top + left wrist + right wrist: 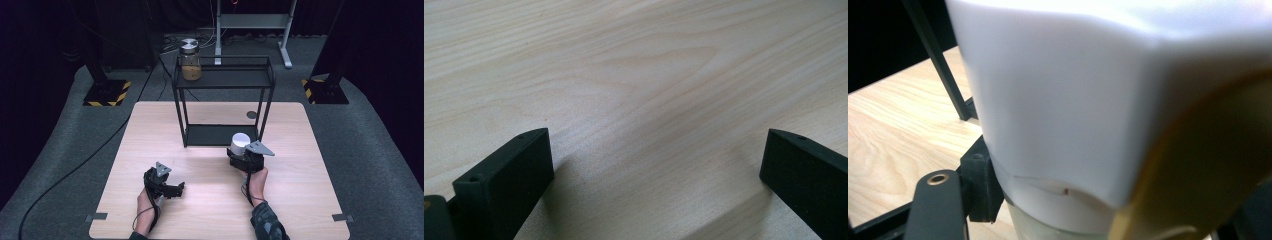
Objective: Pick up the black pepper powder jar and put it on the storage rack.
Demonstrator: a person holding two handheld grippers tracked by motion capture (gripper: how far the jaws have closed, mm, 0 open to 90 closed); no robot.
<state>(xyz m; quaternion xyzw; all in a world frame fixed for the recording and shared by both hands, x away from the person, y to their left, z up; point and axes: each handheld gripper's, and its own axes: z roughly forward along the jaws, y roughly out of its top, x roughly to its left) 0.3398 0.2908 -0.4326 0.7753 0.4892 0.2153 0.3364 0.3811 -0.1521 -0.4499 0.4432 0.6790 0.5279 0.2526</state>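
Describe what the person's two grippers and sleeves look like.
Both grippers are black, each topped by a grey three-cornered plate: the left gripper and the right gripper. The left gripper's fingers are flat black blocks with small holes. A thin dark cable trails from it. The right forearm wears a dark sleeve.

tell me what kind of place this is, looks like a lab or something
Probably a lab or studio set up for recording handling tasks: a lone wooden table on grey carpet, dark curtains around it, hazard-striped stand bases, and a small black shelf rack as a prop.
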